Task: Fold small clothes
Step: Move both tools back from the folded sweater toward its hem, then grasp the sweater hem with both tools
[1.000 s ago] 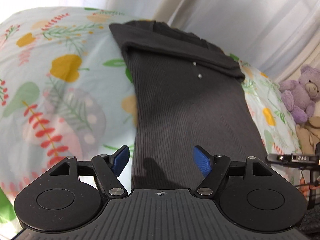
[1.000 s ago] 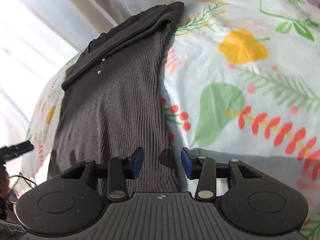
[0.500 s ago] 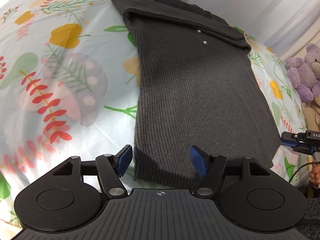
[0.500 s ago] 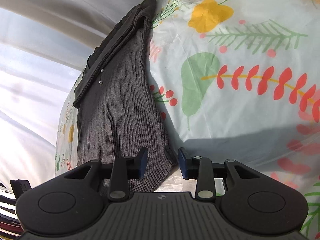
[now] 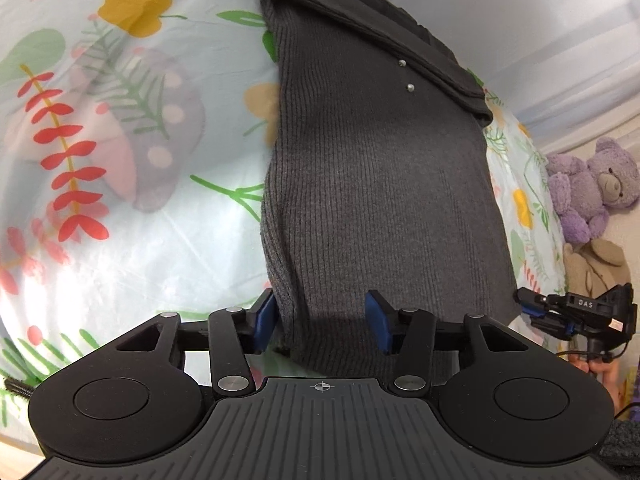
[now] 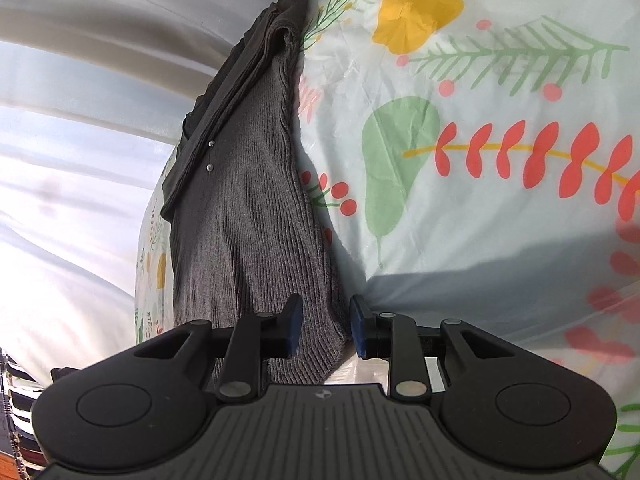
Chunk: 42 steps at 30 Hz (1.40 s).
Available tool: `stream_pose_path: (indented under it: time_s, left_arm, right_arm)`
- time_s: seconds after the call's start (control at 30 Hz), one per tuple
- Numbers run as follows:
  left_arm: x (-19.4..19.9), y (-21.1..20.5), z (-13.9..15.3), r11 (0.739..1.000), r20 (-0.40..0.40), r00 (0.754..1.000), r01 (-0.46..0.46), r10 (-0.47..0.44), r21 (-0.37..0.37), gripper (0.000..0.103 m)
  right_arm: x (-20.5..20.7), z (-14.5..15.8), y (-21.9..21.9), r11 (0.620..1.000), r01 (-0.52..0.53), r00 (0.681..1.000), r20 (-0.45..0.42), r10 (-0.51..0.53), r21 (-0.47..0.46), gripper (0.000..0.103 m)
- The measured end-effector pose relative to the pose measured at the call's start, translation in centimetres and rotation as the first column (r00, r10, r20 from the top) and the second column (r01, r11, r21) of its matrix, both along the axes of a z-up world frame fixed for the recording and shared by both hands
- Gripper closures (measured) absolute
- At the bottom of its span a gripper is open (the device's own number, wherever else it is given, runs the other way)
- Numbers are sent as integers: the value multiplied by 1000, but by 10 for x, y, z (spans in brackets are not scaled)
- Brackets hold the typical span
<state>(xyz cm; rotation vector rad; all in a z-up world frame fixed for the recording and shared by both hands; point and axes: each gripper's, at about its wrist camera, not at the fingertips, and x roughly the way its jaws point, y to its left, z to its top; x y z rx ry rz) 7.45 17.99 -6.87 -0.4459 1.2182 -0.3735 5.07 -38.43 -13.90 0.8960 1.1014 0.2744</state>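
Flowered sheet (image 5: 132, 184) covers the bed. Dark grey ribbed top (image 5: 380, 184) lies flat on the sheet, folded into a long strip, collar end far from me, two small snaps (image 5: 406, 76) near the collar. Purple teddy bear (image 5: 592, 184) sits past the top's right edge, off the sheet. My left gripper (image 5: 322, 322) is at the top's near left corner, jaws just been closing, cloth between the blue pads (image 5: 265, 320), gap still visible, not pinching. My right gripper (image 6: 323, 330) is at the near right corner of the top (image 6: 248, 240), jaws also closing, hem between pads (image 6: 362, 330), not clearly squeezed yet.
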Motion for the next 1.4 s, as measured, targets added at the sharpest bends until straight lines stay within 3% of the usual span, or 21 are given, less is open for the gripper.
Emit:
stream_pose_path:
  time_s: [0.07,0.17,0.27,0.47,0.6,0.7,0.83,0.97,1.1,1.17,1.23,1.27,1.33,1.4]
  left_arm:
    - [1,-3,-1,1000,4,1000,15,-15,9,61]
    - [4,-6,-4,999,0,999,34,-34,8,86]
    - [7,-5,-4,999,6,1000,23,-23,-28,93]
    - [18,-2,24,993,112,993,-12,25,-118,95]
    - [41,4,53,988,229,970,-48,81,-144,95]
    - [70,7,62,981,271,951,-102,145,-166,95]
    - [109,5,59,972,301,929,-174,214,-155,95]
    - [140,2,46,968,300,921,-229,250,-105,95]
    - [154,-5,28,970,307,922,-240,238,-30,91]
    - [153,-5,26,970,349,911,-243,219,28,83]
    - [148,-1,26,955,394,892,-281,223,98,64]
    - [146,3,26,953,397,891,-282,218,110,64]
    - [145,9,25,964,394,899,-247,191,96,60]
    - [144,6,23,975,395,907,-200,147,96,50]
  right_arm:
    - [2,-3,2,1000,-9,1000,-2,9,10,85]
    - [5,-6,4,1000,-15,1000,-8,15,13,95]
    - [8,-9,5,999,-12,1000,-11,12,37,97]
    - [16,3,7,996,2,1000,30,-5,92,97]
    - [36,22,7,993,12,995,98,-23,114,97]
    - [64,38,12,994,11,987,156,-27,104,98]
    - [107,55,25,999,18,970,243,-25,31,98]
    - [149,58,40,991,77,956,290,-42,-111,100]
    - [178,57,56,949,107,943,332,-2,-298,100]
    - [181,58,61,926,120,930,367,21,-358,99]
    - [180,59,62,905,135,922,386,35,-403,96]
    - [179,58,61,908,120,924,379,46,-401,96]
    - [178,50,59,922,46,937,336,93,-385,90]
    - [175,39,64,914,-47,945,278,171,-403,74]
